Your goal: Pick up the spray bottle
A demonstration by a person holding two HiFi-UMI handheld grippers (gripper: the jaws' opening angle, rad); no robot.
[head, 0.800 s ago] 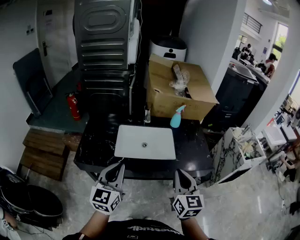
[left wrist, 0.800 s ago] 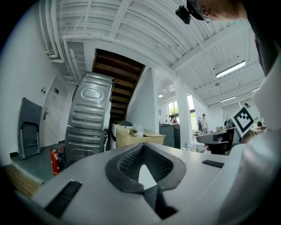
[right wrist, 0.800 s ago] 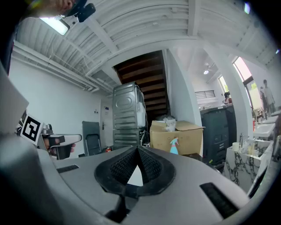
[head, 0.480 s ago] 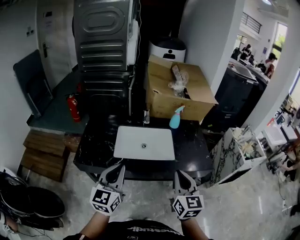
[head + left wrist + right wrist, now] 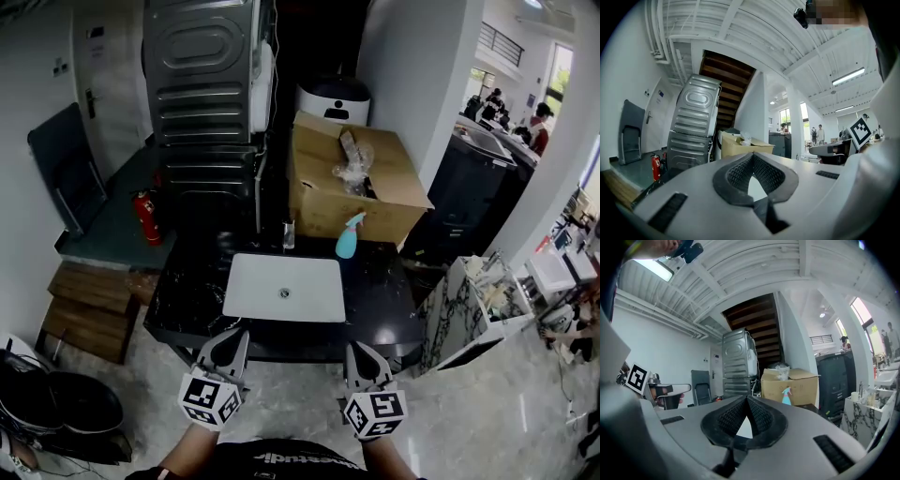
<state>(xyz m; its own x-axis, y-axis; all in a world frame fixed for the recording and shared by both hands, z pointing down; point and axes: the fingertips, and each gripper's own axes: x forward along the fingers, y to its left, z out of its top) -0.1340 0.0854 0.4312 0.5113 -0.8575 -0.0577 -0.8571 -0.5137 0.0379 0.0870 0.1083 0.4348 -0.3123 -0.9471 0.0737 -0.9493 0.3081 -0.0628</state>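
The spray bottle (image 5: 349, 236) stands far on the tabletop (image 5: 187, 292) beside a cardboard box (image 5: 398, 187) holding crumpled plastic (image 5: 354, 169); the left claw (image 5: 228, 345) and right claw (image 5: 364, 356) are clenched, empty.

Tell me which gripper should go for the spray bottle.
Right, likely. The spray bottle stands behind the sink, toward its right, nearer the right gripper; the left gripper would reach across the sink. Both are shut, empty, short of the counter.

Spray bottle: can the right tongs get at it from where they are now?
Likely yes, with a reach. The spray bottle stands at the far side of the counter; only the flat sink lies between it and the right tongs. They are shut, so must open first.
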